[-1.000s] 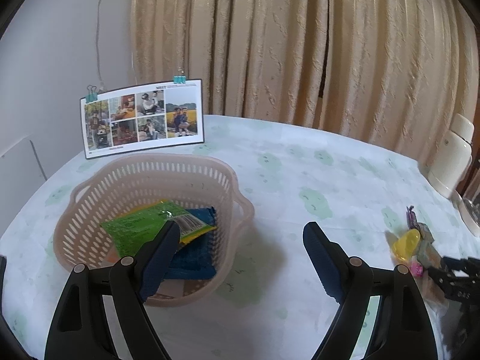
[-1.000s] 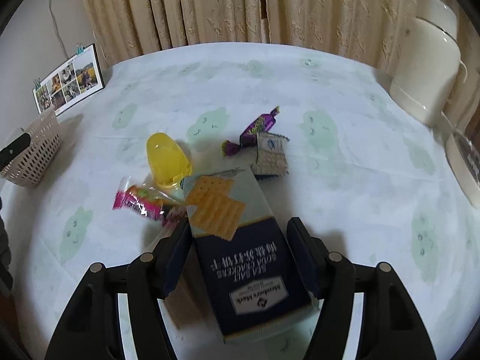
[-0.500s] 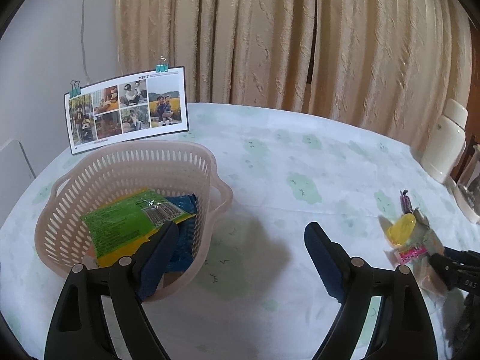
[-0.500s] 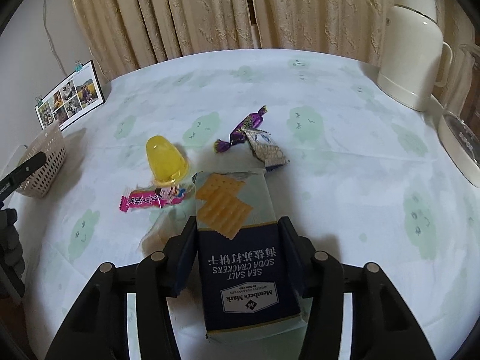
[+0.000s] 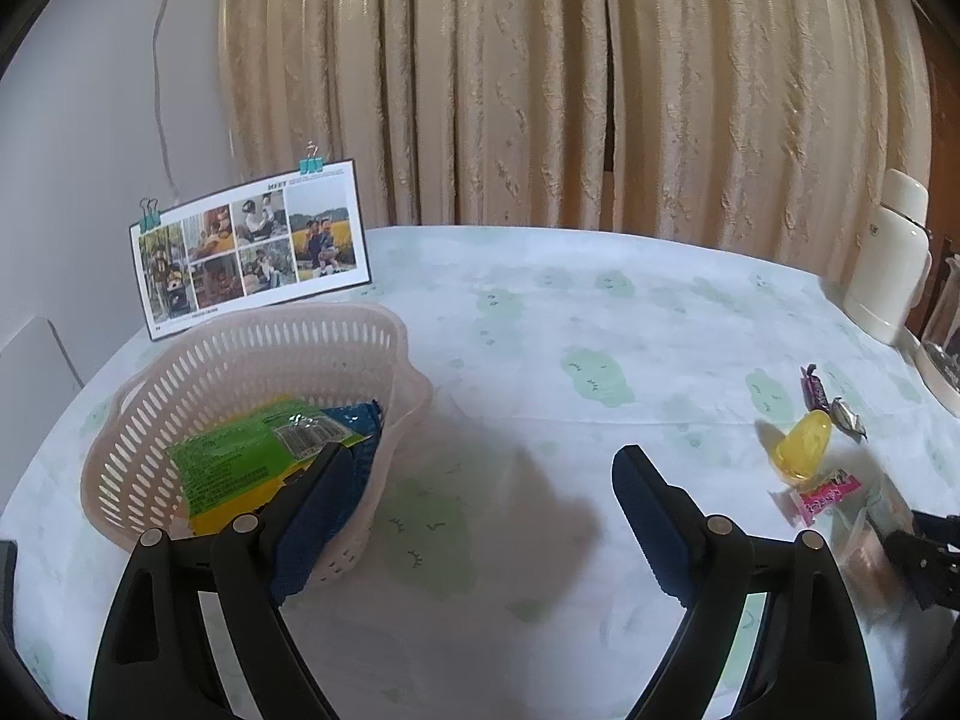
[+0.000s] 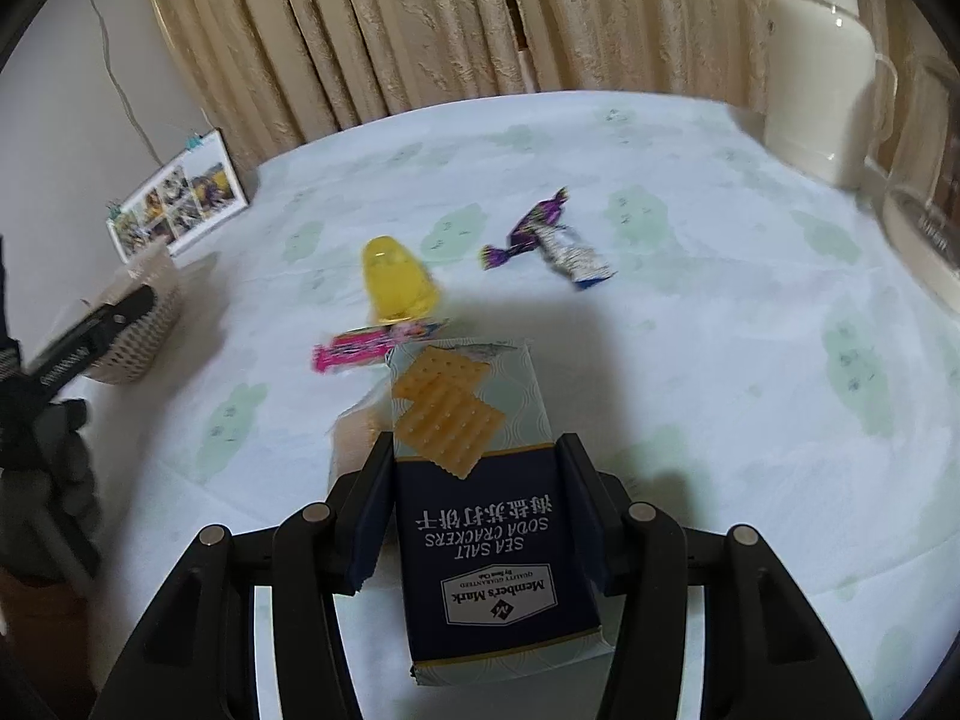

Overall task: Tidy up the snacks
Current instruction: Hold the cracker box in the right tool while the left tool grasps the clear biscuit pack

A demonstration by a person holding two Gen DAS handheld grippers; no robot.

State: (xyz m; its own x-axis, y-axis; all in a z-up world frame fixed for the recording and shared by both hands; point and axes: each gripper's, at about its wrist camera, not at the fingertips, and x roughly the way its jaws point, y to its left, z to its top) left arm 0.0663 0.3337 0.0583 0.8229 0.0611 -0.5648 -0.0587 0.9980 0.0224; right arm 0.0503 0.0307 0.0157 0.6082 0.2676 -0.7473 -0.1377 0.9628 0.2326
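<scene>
My right gripper [image 6: 477,456] is shut on a navy and pale blue soda cracker pack [image 6: 480,480], held tilted above the table. Past it lie a yellow jelly cup [image 6: 396,279], a pink candy wrapper [image 6: 366,345], a purple candy [image 6: 531,225] and a silver-blue packet [image 6: 573,258]. My left gripper [image 5: 480,480] stands open over the tablecloth, just right of a beige basket [image 5: 210,372] that holds a green packet [image 5: 240,462] over yellow and blue ones. The jelly cup [image 5: 804,444] and pink wrapper [image 5: 828,495] show at the right of the left wrist view.
A photo card [image 5: 246,252] with clips stands behind the basket. A cream thermos [image 6: 822,78] and a glass jug [image 6: 924,180] stand at the table's far right. Beige curtains [image 5: 540,90] hang behind. A gloved hand [image 6: 42,468] holds the left gripper.
The right gripper closed on the cracker pack and lifted it off the table. The left gripper pulled back and rose, staying open beside the basket.
</scene>
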